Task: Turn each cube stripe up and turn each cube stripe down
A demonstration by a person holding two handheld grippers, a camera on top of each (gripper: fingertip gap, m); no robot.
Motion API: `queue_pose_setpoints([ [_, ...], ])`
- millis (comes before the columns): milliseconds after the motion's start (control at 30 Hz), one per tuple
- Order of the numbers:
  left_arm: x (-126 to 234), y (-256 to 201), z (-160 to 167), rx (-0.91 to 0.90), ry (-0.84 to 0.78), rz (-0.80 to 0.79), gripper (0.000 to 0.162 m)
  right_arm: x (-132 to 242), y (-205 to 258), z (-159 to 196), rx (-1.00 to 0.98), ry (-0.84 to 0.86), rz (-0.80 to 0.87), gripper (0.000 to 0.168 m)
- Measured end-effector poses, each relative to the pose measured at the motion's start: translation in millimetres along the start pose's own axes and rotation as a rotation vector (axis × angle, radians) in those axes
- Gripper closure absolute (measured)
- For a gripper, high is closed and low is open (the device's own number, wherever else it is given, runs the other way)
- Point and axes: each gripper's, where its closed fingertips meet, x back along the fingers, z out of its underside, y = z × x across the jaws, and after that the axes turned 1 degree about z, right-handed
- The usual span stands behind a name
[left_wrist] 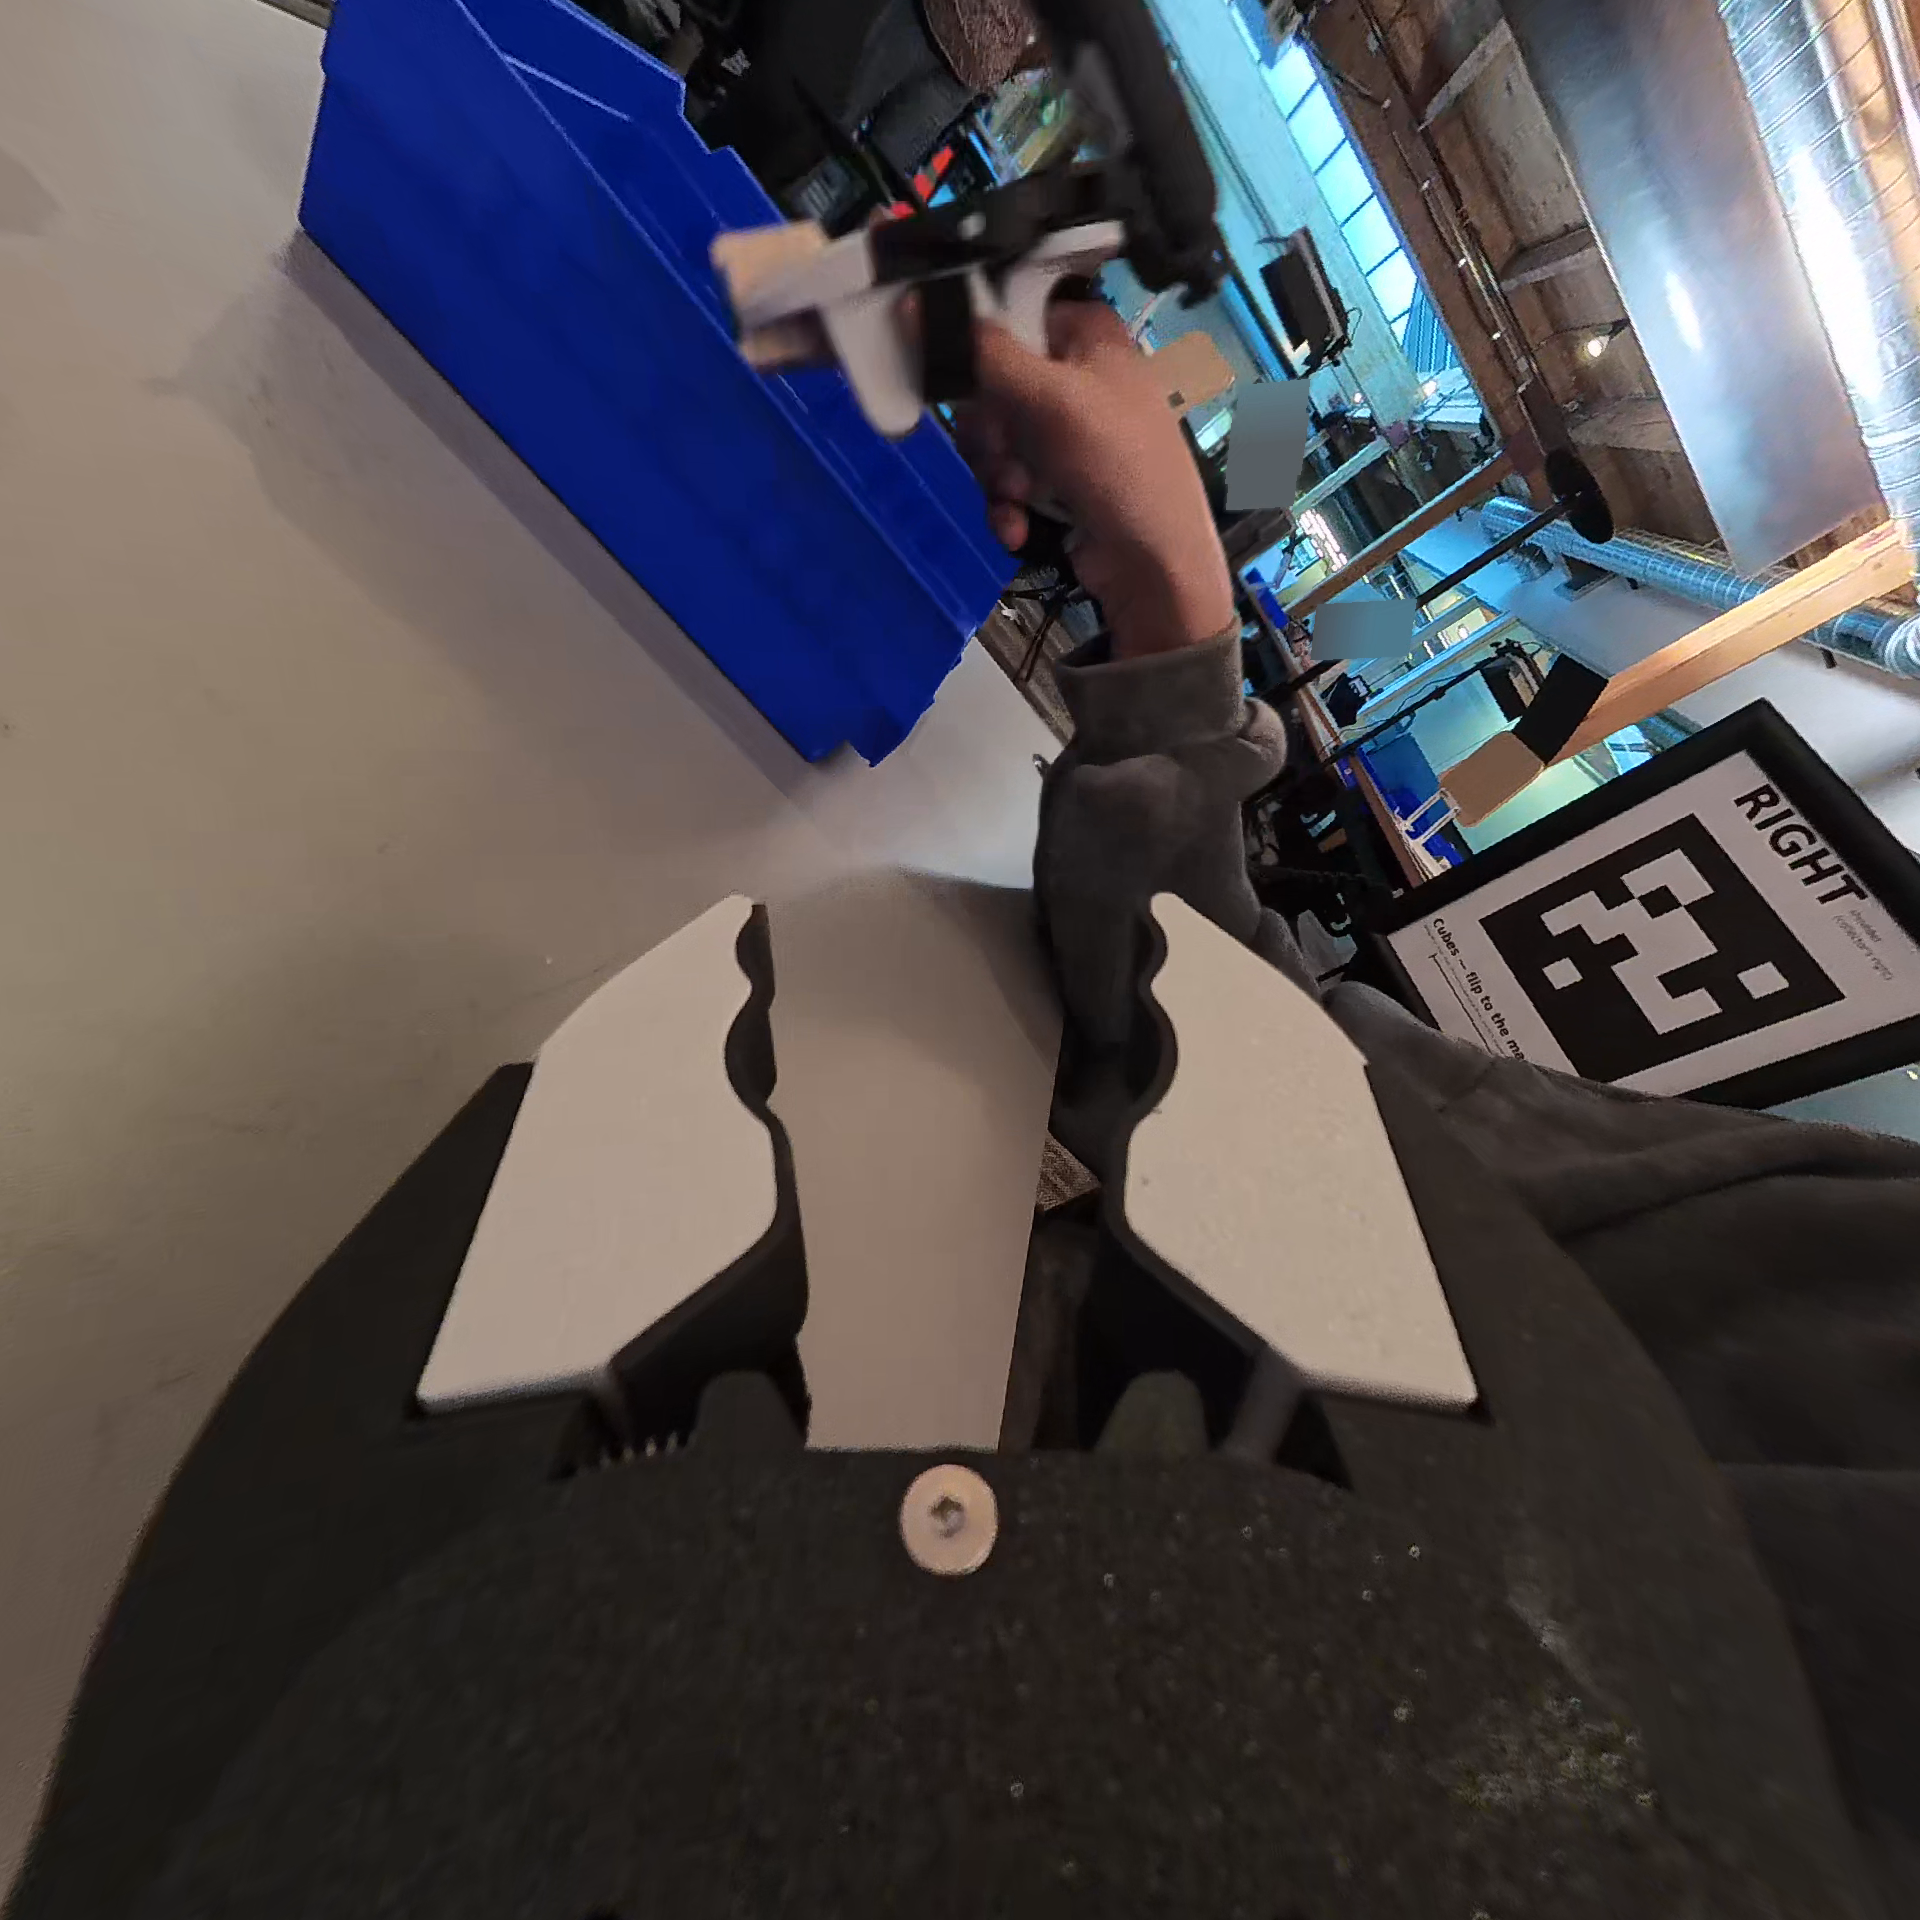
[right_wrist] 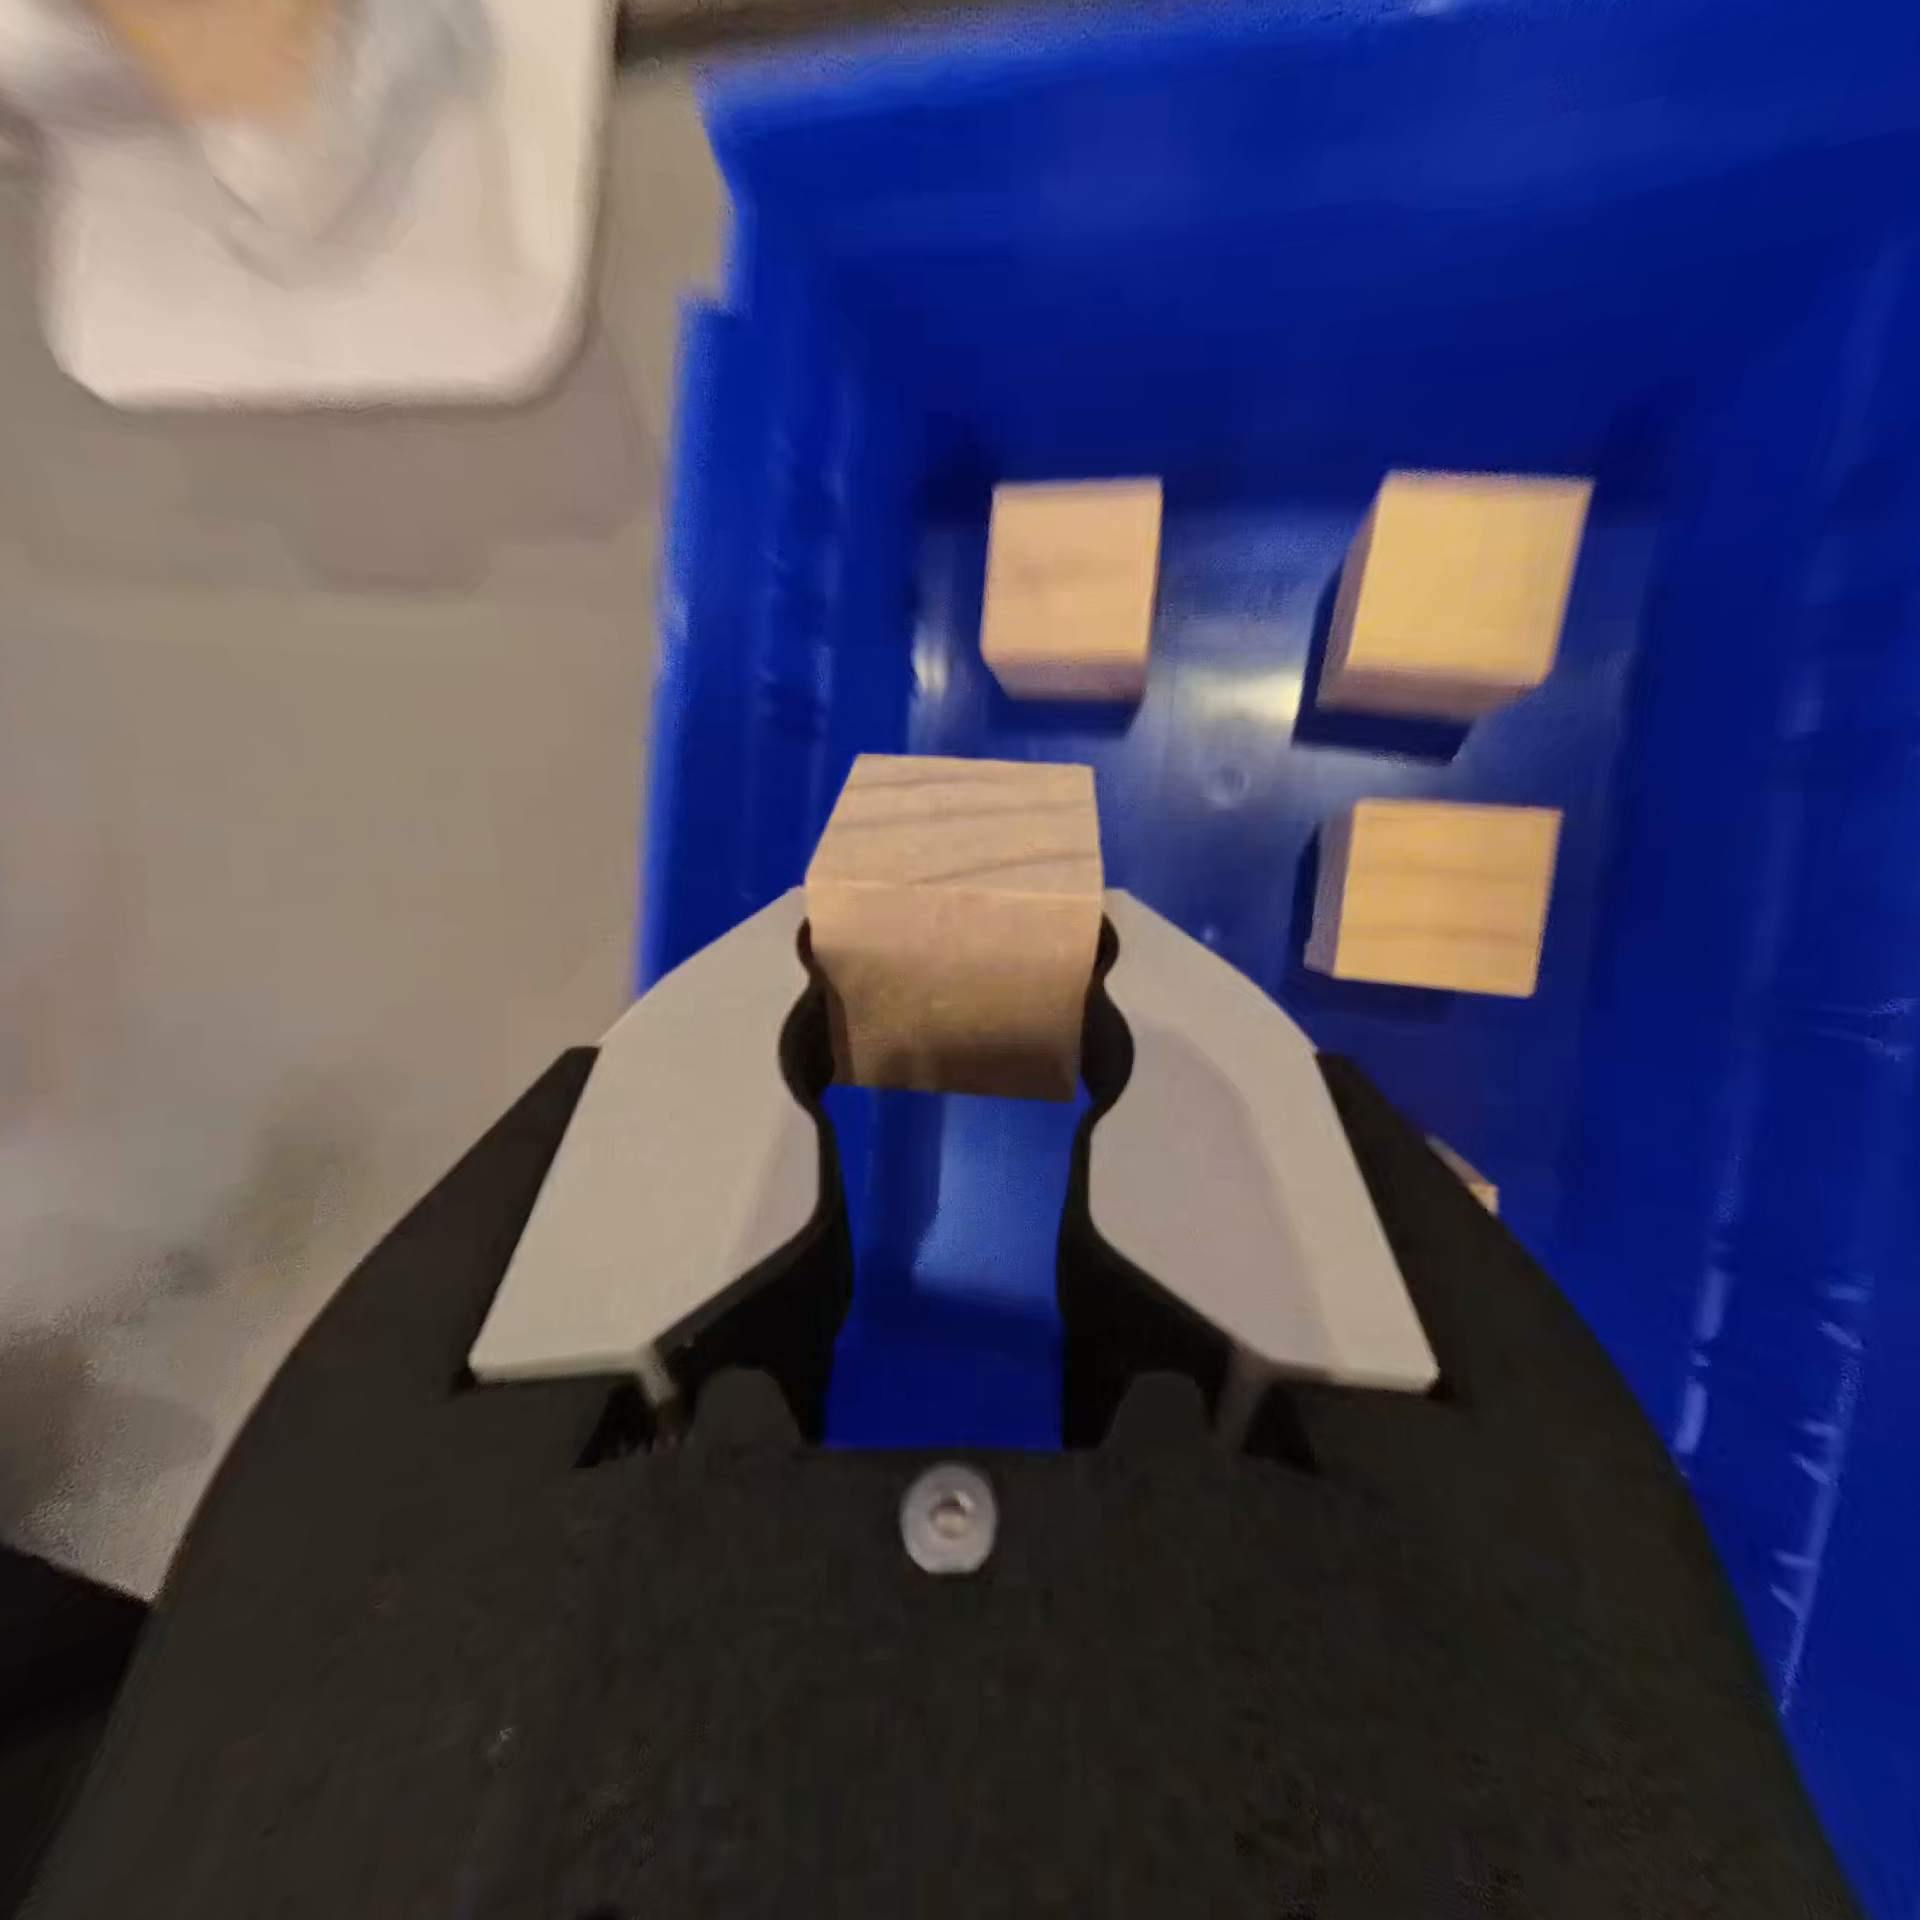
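Gripping a plain wooden cube (right_wrist: 956,935) between its pale grey, scallop-edged fingers, our right tool (right_wrist: 956,925) hangs over the near left part of the blue bin (right_wrist: 1299,260); no stripe shows on the cube faces we see, only fine grain. Inside that glossy moulded plastic bin, three more square-cut wooden cubes rest on the floor: one toward the far left (right_wrist: 1070,582), one toward the far right (right_wrist: 1455,587), one nearer on the right (right_wrist: 1434,894), all apart from each other. A sliver of another block (right_wrist: 1475,1195) peeks out by the bin's right wall. Our left tool (left_wrist: 961,914) sits well clear of the bin over the smooth light table (left_wrist: 208,727), its fingers spread wide and holding nothing. Beyond the bin's ribbed outer wall, a hand (left_wrist: 1081,457) in a grey fleece sleeve (left_wrist: 1153,790) carries the right tool.
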Motion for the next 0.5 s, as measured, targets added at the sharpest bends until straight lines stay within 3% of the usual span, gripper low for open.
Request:
queue_pose_setpoints([
  [67, 0.2, -0.9, 0.5, -0.006, 0.009, -0.008, 0.097, -25.7, -5.2, 15.1, -0.005, 0.125, 0.025, 0.122],
  [233, -0.9, -4.1, 4.0, -0.014, 0.039, -0.003, 0.097, -57.8, -16.4, 24.1, -0.02, 0.244, 0.098, 0.122],
  [500, -1.6, -7.0, 5.5, -0.01, 0.052, -0.001, 0.097, -71.5, -26.9, 27.6, -0.051, 0.257, 0.14, 0.122],
])
